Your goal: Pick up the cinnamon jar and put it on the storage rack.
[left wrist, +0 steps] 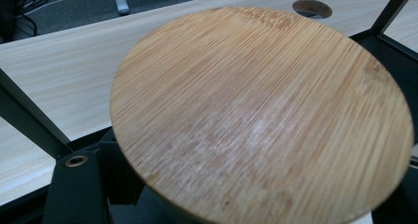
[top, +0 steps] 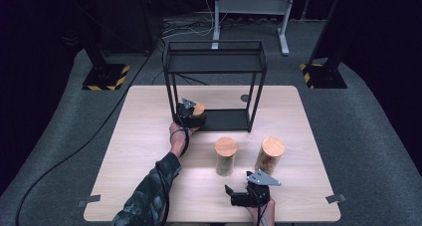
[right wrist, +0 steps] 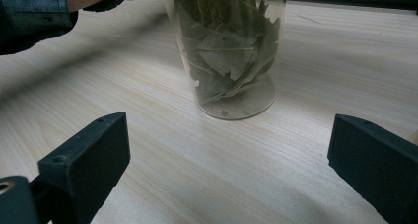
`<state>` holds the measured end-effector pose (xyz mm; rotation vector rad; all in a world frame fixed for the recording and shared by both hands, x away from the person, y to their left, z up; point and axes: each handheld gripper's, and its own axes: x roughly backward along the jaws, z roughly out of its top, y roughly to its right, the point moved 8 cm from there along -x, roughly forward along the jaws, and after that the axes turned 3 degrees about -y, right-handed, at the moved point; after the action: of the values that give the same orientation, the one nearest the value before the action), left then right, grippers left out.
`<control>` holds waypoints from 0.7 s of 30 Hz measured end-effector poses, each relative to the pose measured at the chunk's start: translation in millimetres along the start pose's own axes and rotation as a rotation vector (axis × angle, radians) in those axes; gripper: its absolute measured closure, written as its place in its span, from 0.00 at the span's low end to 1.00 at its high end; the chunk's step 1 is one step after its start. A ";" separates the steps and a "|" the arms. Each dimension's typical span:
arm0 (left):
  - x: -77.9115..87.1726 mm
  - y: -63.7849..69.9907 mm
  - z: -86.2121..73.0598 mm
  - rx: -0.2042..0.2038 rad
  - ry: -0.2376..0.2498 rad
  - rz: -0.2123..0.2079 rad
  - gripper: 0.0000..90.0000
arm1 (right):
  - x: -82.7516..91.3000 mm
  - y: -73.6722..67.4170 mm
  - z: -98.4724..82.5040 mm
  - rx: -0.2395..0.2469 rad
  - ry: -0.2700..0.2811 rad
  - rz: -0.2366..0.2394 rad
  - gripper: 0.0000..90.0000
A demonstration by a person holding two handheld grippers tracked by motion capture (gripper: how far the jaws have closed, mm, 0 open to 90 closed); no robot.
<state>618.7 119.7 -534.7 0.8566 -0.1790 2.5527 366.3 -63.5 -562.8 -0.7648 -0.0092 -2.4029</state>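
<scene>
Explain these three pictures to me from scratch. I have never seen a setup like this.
There is no robot here: a person holds a hand tool with two black jaws in each hand. The high view looks down on a wooden table. Each of the other two pictures comes from a camera riding on one tool.

On the table stands a black metal shelf rack and two clear jars with bamboo lids, the middle jar and the right-hand jar. The left gripper is shut on a third jar at the rack's bottom shelf; its lid looms large in the left gripper view. The right gripper rests open, facing the middle jar, which holds dried leaves.
</scene>
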 end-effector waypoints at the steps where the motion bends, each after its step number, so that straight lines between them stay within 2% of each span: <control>1: -0.4 -0.3 0.4 0.002 -0.002 0.002 0.28 | 0.0 0.0 0.0 0.000 0.000 0.000 0.02; 21: -5.8 -3.5 4.6 0.008 -0.014 0.015 0.28 | 0.1 -0.2 0.0 0.002 0.000 -0.001 0.02</control>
<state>626.9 119.6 -534.6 0.8802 -0.1804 2.5634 366.1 -63.4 -562.8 -0.7636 -0.0114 -2.4036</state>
